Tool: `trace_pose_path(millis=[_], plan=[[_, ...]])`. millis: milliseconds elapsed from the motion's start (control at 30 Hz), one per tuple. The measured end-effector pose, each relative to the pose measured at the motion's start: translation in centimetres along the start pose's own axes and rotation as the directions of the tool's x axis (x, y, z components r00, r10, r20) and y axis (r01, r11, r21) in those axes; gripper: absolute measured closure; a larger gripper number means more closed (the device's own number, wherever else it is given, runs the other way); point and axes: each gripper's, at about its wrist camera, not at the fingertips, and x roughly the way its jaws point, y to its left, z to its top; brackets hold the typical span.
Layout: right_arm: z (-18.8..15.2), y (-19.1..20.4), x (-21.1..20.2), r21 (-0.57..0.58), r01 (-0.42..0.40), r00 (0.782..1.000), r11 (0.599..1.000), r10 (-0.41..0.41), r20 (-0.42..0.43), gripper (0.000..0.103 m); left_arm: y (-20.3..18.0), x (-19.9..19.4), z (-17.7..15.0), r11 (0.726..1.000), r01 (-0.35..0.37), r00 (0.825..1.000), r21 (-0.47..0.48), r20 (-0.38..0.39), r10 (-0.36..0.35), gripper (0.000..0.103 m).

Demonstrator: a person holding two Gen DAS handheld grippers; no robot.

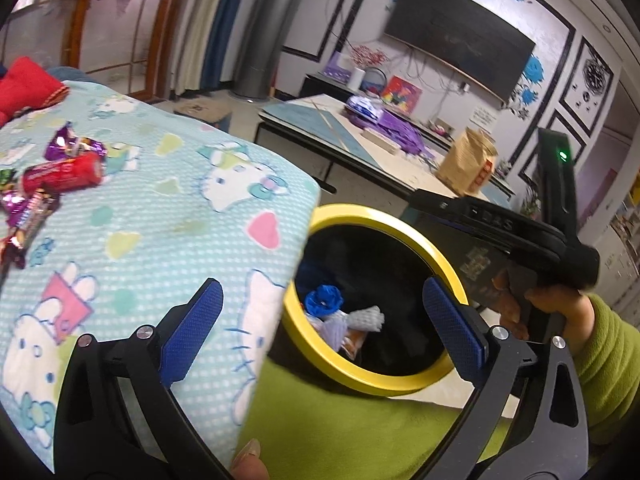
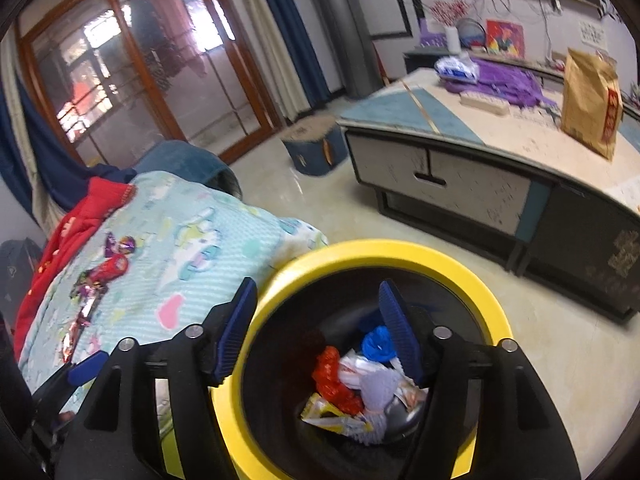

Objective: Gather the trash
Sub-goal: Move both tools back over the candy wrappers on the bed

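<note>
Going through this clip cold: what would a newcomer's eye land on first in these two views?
The yellow-rimmed trash bin on the floor beside the bed dominates, with crumpled wrappers already at its bottom and the open right gripper above it. Next comes the pale blue cartoon blanket, where a cluster of shiny candy wrappers lies uncollected near its far left. The left gripper is open and empty over the blanket's edge.
</note>
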Motion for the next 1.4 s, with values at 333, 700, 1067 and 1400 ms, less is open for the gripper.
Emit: trace_pose_path(millis=[333,700,1067,1400], plan=[[-0.5,4.1,-1.3,-0.116,-0.044,0.997,0.992,0.050,0.053,0.035,2.5,-2.9,0.8,0.994,-0.092,0.991,-0.064,0.093,0.098,0.011],[-1.5,7.5,-1.7,-0.193,-0.060,0.996,0.979,0.072,0.056,0.032,5.1,-5.8,1.4,0.980,-0.137,0.972,-0.144,0.173,0.162,0.011],[-2.2,10.9,-2.2,-0.277,-0.092,0.992,0.957,0.113,0.061,0.028,8.6,-9.2,2.2,0.950,-0.204,0.934,-0.236,0.244,0.261,0.011],[-2.3,13.5,-2.3,-0.315,-0.137,0.986,0.939,0.160,0.048,0.024,10.3,-11.0,2.6,0.928,-0.259,0.902,-0.269,0.275,0.332,0.011]])
